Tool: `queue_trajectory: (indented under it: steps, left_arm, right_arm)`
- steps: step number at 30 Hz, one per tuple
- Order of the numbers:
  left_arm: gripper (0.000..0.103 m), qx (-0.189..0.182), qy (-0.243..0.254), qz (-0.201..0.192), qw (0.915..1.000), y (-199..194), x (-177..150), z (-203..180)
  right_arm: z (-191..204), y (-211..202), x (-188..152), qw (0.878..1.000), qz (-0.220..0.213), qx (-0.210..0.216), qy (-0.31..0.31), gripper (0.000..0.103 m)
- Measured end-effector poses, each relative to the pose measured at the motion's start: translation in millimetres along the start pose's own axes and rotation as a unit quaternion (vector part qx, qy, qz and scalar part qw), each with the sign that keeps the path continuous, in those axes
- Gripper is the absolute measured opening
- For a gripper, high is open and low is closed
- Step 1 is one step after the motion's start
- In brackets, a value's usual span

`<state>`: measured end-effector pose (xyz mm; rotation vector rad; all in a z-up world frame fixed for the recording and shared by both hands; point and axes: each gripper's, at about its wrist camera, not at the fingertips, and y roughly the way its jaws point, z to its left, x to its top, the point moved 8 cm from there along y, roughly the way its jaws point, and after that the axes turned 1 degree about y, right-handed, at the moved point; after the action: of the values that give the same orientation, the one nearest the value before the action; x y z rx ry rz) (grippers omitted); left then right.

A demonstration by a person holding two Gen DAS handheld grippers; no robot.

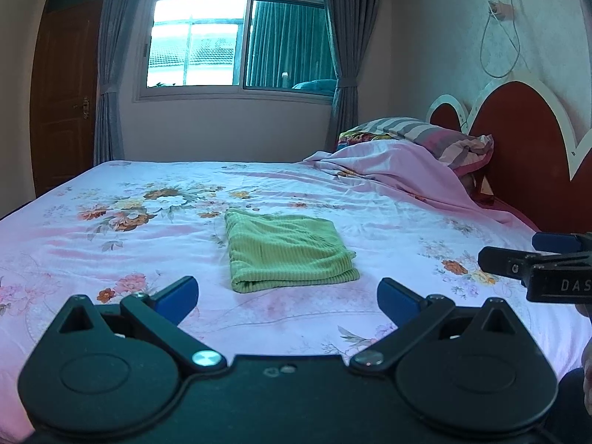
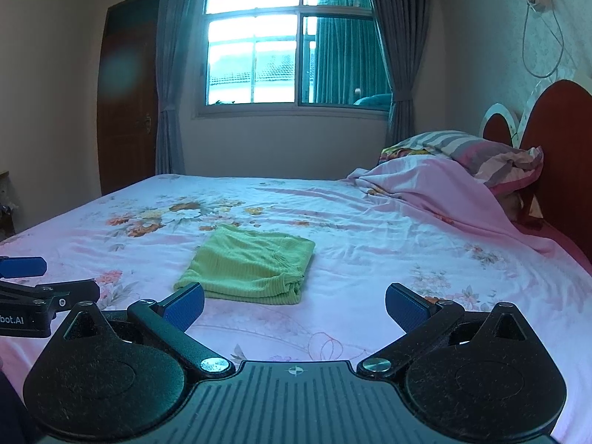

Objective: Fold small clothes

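From the left wrist camera we see our left gripper (image 1: 288,300) held low over the bed (image 1: 111,259), its two blue-padded fingers (image 1: 177,296) spread wide with nothing between them. Just ahead of the gap, on the floral pink sheet, lies the green ribbed garment (image 1: 286,249), folded into a neat rectangle with its rolled edge toward us. It rests flat near the middle of the bed, apart from both tools. At the right edge of this view our right gripper (image 1: 518,255) pokes in sideways; we see one blue pad above a black finger with space between them, and it sits near the garment but not touching it. Farther back, a pink blanket (image 1: 388,170) is bunched against striped pillows (image 1: 425,131) and the red headboard (image 1: 518,140). A window (image 1: 236,37) with grey curtains and a brown door (image 1: 63,92) fill the far wall.

From the right wrist camera we see our right gripper (image 2: 295,304) also low over the sheet, jaws standing wide apart and holding nothing. The green ribbed garment (image 2: 251,264) lies just beyond the left fingertip (image 2: 185,303), which overlaps its near corner in the picture; we cannot tell whether they touch. At the left edge our left gripper (image 2: 48,277) shows from the side, its blue pad and black finger clearly separated.
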<state>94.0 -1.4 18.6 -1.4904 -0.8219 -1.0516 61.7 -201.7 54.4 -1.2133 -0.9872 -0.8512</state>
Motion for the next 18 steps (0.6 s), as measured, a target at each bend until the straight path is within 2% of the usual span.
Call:
queue_trajectory:
  steps: [18]
  left_arm:
    - [0.101,-0.003,-0.006,-0.008,0.9999,-0.6,1.4,-4.0]
  right_arm:
    - [0.1,6.1,-0.4,1.000,0.005,0.002,-0.007,0.103]
